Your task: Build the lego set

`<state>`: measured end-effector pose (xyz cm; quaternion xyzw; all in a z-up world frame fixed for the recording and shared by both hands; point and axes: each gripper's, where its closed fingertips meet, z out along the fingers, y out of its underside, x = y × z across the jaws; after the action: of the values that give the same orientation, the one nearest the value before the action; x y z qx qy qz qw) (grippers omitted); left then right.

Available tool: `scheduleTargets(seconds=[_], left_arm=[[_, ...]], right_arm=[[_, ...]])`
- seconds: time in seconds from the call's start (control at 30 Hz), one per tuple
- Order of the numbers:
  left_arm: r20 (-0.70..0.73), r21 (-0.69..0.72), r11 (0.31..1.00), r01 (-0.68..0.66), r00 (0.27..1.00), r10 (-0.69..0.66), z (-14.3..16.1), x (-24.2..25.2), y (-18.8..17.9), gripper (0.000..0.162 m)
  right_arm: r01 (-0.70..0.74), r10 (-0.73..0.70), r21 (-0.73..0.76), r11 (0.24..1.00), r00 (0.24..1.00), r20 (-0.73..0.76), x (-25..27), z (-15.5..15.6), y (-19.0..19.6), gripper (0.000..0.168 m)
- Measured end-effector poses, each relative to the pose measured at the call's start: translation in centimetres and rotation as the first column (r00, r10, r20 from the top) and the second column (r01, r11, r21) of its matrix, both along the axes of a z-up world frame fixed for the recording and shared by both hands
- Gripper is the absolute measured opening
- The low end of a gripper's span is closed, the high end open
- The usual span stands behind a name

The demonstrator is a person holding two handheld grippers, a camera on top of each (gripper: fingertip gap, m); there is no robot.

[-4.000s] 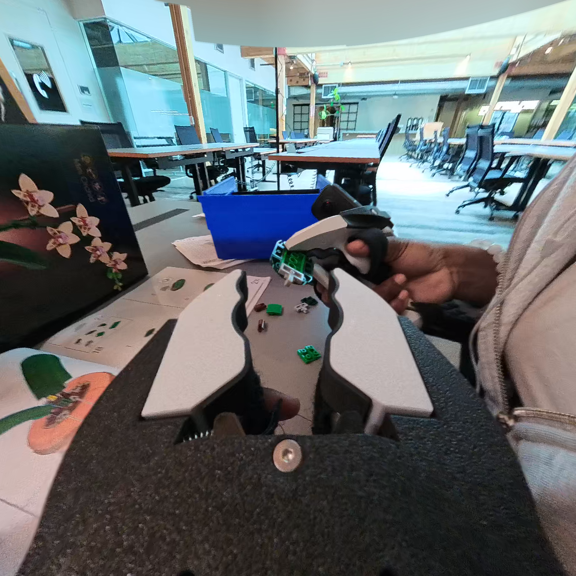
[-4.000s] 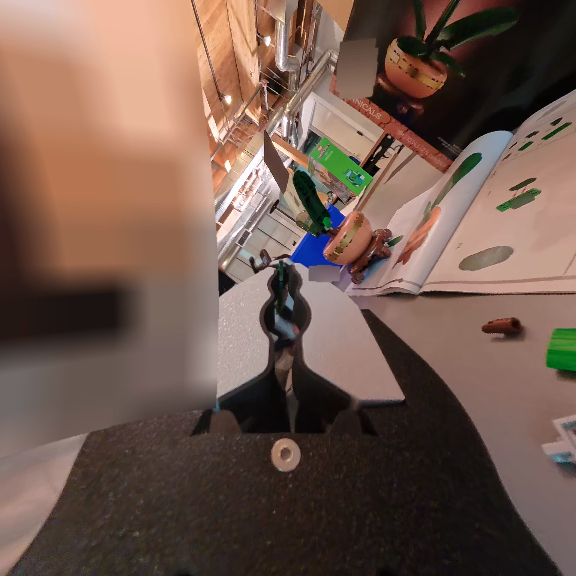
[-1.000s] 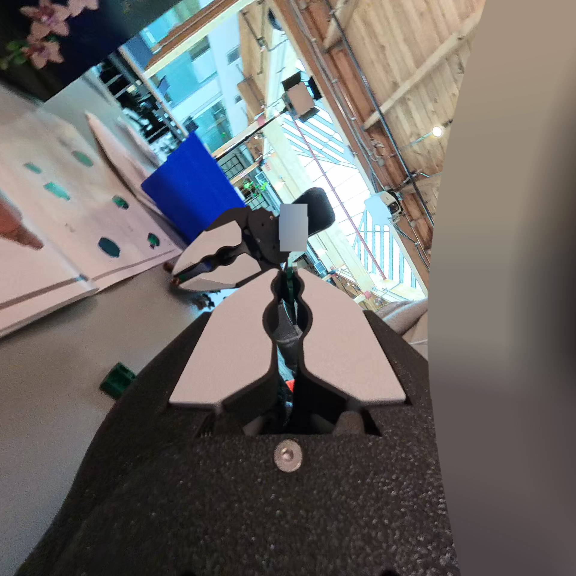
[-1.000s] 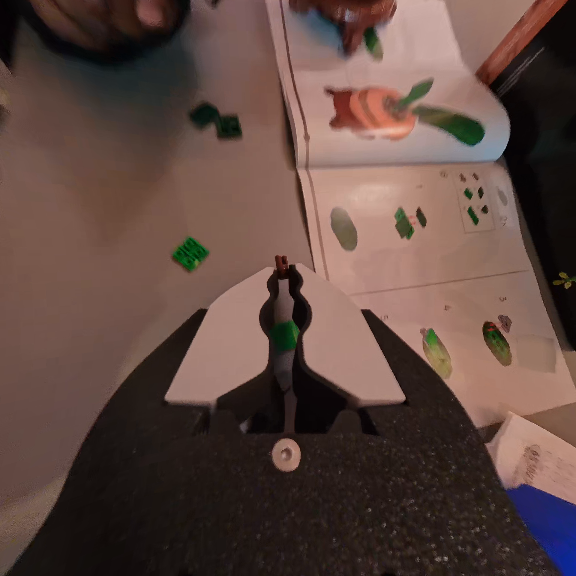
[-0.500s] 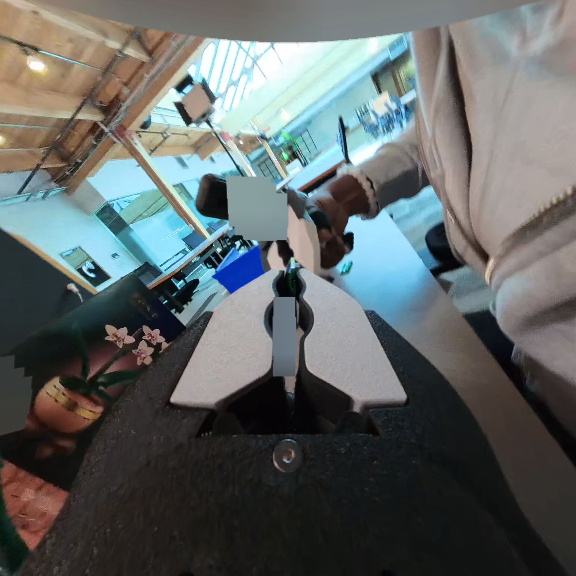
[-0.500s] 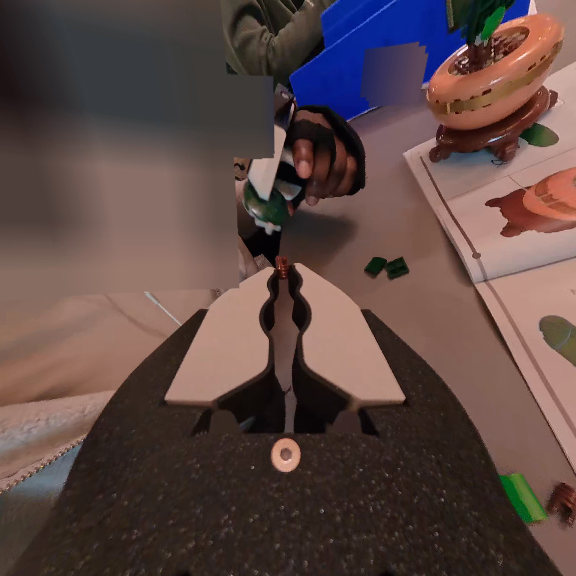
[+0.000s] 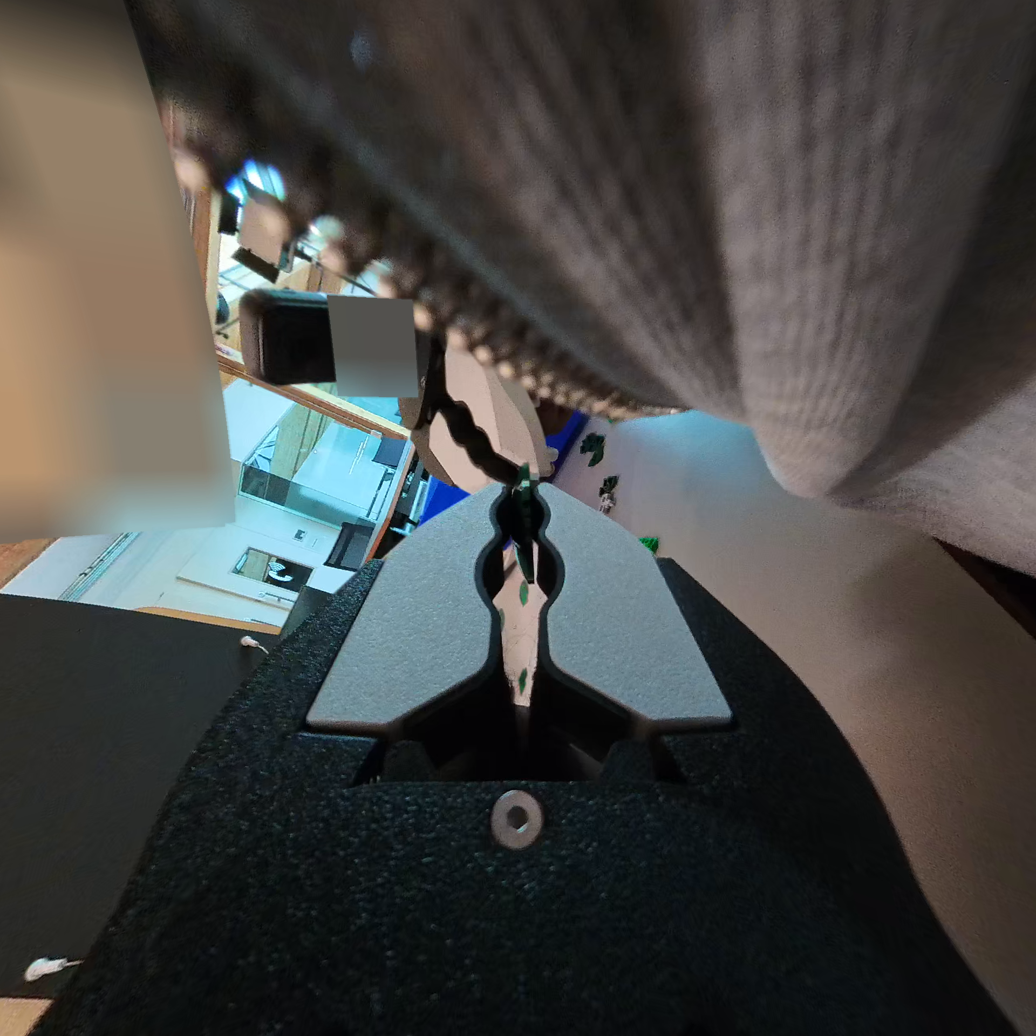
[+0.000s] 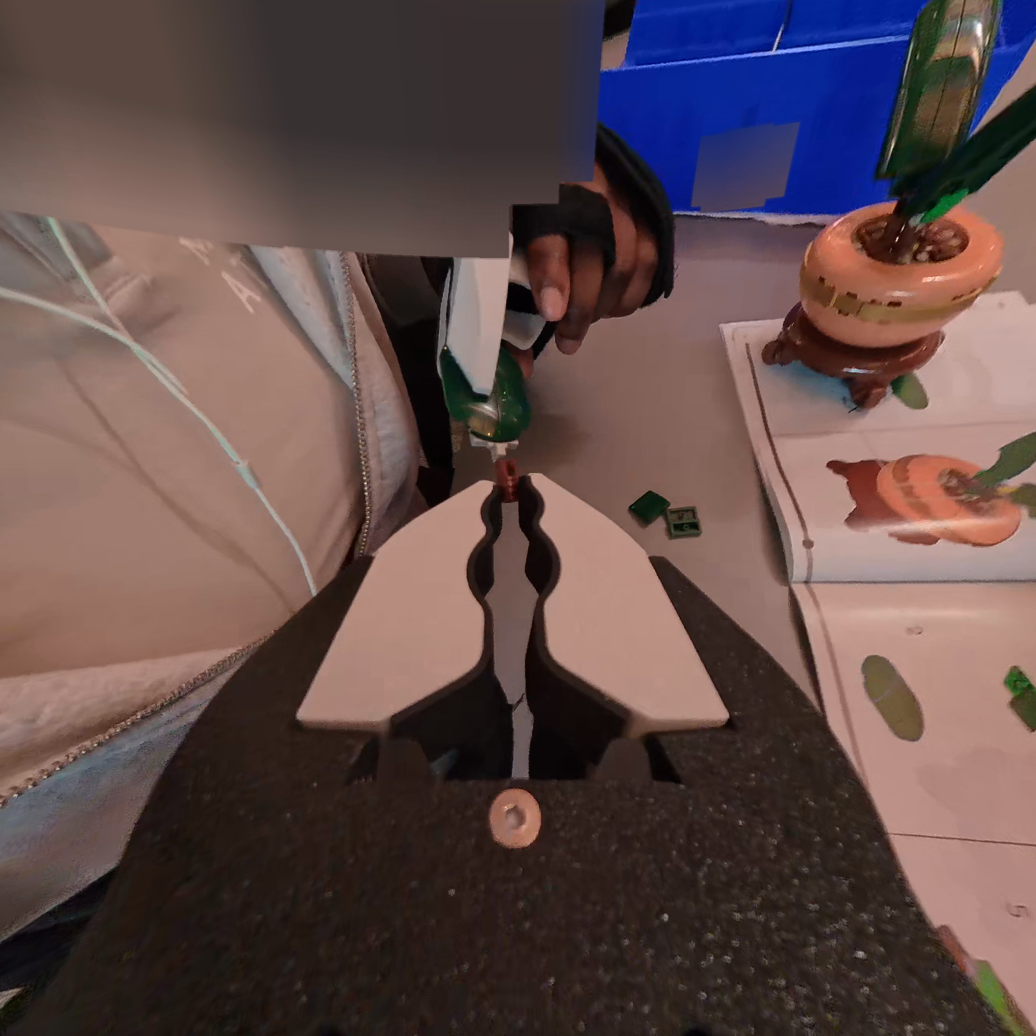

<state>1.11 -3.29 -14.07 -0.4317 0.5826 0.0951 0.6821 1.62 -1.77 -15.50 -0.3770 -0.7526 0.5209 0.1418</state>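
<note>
In the right wrist view my right gripper (image 8: 509, 483) is shut on a small brown lego piece (image 8: 508, 473) at its tips. Just above it, my left gripper (image 8: 476, 336) holds a dark green leaf assembly (image 8: 496, 401) with a white end pointing down at the brown piece; they are touching or nearly so. In the left wrist view my left gripper (image 7: 524, 490) is shut on the green leaf (image 7: 526, 524), seen edge-on, and the right gripper (image 7: 482, 437) meets it from above.
A tan lego pot with a green stem (image 8: 897, 280) stands on the open instruction booklet (image 8: 925, 644) at right. Two small green pieces (image 8: 667, 513) lie on the grey table. A blue bin (image 8: 813, 101) is behind. The person's light jacket (image 8: 168, 448) fills the left. The tips of both grippers are at nearly the same place.
Both grippers have swung up and toward each other near the person's body. The brown piece has closed in on the white end of the green leaf.
</note>
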Motion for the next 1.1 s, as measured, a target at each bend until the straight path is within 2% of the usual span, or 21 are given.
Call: scheduleTargets(seconds=[0.17,0.27,0.4,0.47,1.1], left_arm=[[0.030,0.025,1.000,-0.014,0.999,0.014,0.6,-0.3,0.0,0.005],[0.042,0.055,0.997,-0.062,0.997,0.059,0.8,-0.7,0.3,0.005],[0.062,0.078,0.992,-0.101,0.993,0.096,1.0,-1.0,0.6,0.005],[0.061,0.090,0.989,-0.119,0.992,0.114,1.0,-1.0,0.7,0.005],[0.055,0.120,0.983,-0.140,0.989,0.135,1.0,-1.1,1.2,0.005]], right_arm=[[0.029,-0.029,-0.030,0.999,0.999,-0.028,-0.2,0.6,0.0,0.006],[0.085,-0.089,-0.135,0.987,0.996,-0.024,-0.5,0.9,0.3,0.005],[0.183,-0.191,-0.331,0.926,0.982,0.008,-1.2,1.4,0.6,0.005],[0.211,-0.220,-0.377,0.902,0.975,0.018,-1.3,1.3,0.6,0.005],[0.244,-0.252,-0.408,0.880,0.967,0.035,-0.9,0.9,0.9,0.005]])
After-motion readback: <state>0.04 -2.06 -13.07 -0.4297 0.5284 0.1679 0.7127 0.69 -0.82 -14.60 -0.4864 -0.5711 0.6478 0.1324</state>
